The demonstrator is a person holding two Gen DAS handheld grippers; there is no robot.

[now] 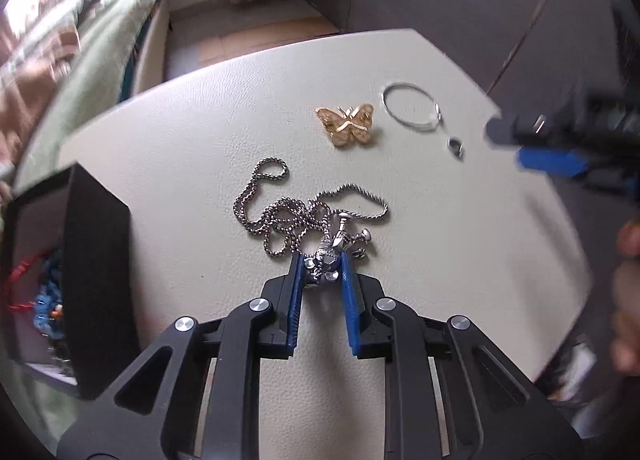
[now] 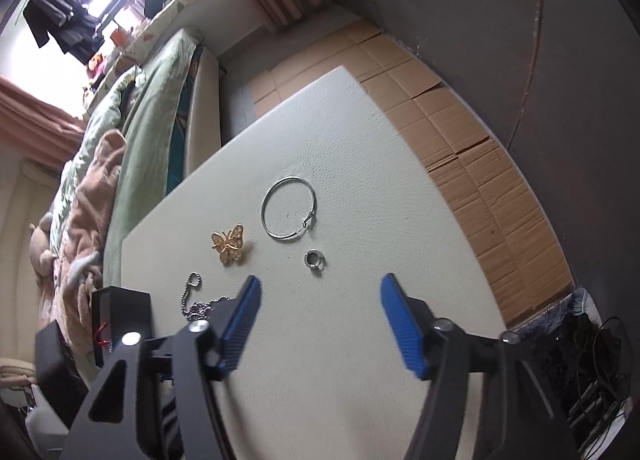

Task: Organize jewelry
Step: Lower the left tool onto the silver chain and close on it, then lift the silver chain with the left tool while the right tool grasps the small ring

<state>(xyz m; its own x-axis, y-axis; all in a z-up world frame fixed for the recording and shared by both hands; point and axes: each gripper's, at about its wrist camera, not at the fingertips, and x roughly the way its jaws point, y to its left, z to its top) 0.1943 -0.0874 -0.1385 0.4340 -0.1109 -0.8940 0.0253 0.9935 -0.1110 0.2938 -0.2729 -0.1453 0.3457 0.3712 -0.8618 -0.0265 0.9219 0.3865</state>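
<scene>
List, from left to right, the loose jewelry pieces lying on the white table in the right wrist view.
Chain necklace → gold butterfly brooch → large silver hoop → small silver ring.

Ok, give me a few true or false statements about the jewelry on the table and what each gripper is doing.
1. The left gripper is closed around the silver pendant of the chain necklace. True.
2. The right gripper holds the small ring. False: its blue pads are apart and empty; the small ring lies on the table ahead of it.
3. The gold butterfly lies beside the large hoop. True.
4. The black box is empty. False: red cord and blue beads show inside.
</scene>
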